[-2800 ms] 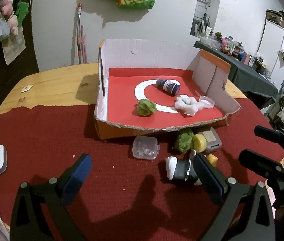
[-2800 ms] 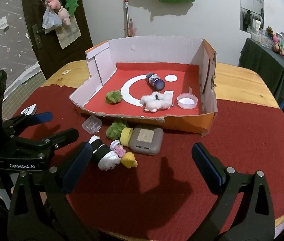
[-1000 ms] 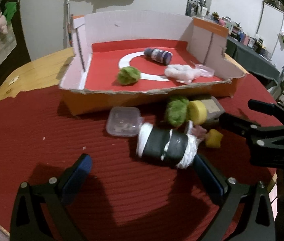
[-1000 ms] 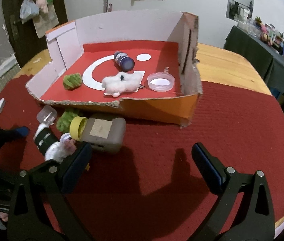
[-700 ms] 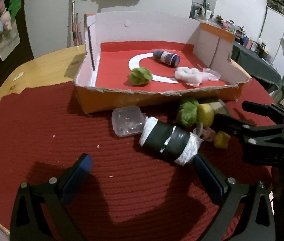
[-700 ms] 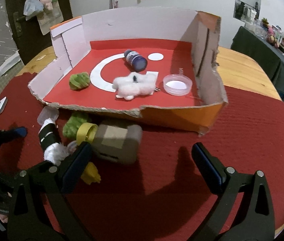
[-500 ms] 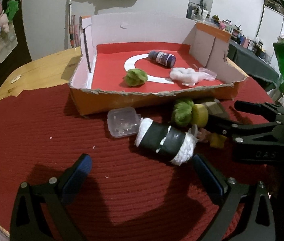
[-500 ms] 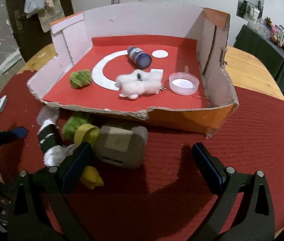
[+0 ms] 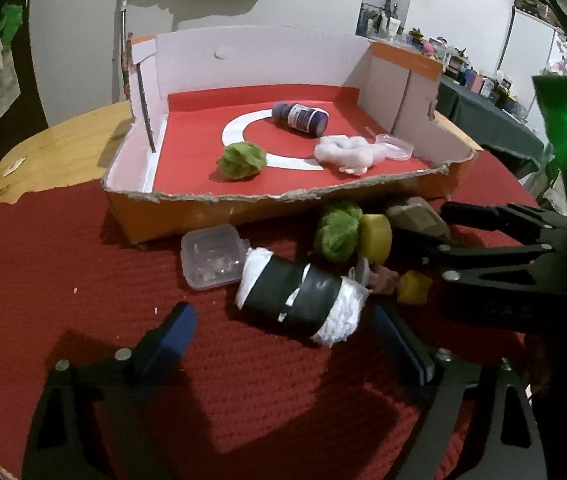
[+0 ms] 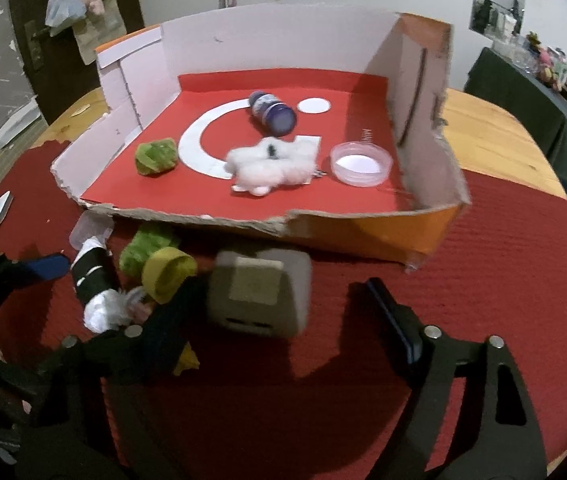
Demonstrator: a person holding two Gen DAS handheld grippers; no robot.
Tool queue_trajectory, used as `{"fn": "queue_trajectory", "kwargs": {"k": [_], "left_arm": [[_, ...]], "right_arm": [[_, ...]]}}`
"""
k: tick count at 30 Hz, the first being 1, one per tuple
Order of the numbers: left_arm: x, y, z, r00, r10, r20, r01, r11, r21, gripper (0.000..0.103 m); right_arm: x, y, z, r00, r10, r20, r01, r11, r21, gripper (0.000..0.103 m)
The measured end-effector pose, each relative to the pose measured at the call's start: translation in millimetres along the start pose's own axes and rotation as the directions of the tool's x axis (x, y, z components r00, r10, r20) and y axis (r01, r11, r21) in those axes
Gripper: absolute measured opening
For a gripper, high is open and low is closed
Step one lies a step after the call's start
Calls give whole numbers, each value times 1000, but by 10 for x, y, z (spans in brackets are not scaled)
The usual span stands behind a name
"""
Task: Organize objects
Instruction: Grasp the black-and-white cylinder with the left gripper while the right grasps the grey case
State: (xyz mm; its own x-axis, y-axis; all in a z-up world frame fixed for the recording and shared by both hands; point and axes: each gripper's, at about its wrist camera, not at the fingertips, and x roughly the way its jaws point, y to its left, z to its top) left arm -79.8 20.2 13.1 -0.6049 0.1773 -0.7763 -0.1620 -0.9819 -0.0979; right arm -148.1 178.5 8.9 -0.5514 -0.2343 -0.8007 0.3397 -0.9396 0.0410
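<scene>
Right claw (image 10: 283,320) has advanced since earlier, jaws apart, now straddling the grey case (image 10: 259,292) before the cardboard box (image 10: 363,236). Left claw (image 9: 295,340), jaws apart, faces the black-and-white wrapped roll (image 9: 299,296) lying on the red-covered worktop (image 9: 63,260), beside a clear plastic container (image 9: 213,256).

Box (image 9: 203,216): orange outside, white walls, red floor with white arc and white dot (image 10: 313,105). Bottle (image 9: 299,117) dark blue, white label. Two green fuzzy balls (image 9: 242,160) (image 9: 338,230). White cotton wad (image 9: 347,154). Cylinder (image 9: 301,296) black, white ends. Yellow cap (image 9: 375,239). Grey case (image 10: 259,294), tan patch. Mat (image 9: 63,260) dark red, ribbed. Gripper pads (image 9: 171,338) blue.
</scene>
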Motion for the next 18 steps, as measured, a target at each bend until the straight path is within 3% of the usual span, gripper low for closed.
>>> {"fn": "queue_trajectory", "kwargs": {"k": [3, 6, 7, 8, 18], "left_arm": [[14, 16, 9, 1000, -2, 5, 2, 1000, 0, 84], [17, -3, 0, 1000, 9, 14, -9, 1000, 15, 77], [11, -11, -5, 1000, 12, 17, -13, 1000, 19, 69], [0, -23, -9, 1000, 12, 19, -13, 1000, 23, 58], [-128, 7, -55, 1000, -11, 28, 11, 1000, 4, 57]], "right_arm": [[33, 51, 7, 1000, -11, 0, 11, 1000, -21, 75], [3, 26, -4, 1000, -1, 9, 1, 1000, -19, 56], [-9, 17, -6, 1000, -2, 11, 2, 1000, -14, 52], [-25, 1, -12, 1000, -3, 14, 3, 1000, -10, 52], [-269, 10, -106, 996, 69, 56, -70, 997, 21, 51]]}}
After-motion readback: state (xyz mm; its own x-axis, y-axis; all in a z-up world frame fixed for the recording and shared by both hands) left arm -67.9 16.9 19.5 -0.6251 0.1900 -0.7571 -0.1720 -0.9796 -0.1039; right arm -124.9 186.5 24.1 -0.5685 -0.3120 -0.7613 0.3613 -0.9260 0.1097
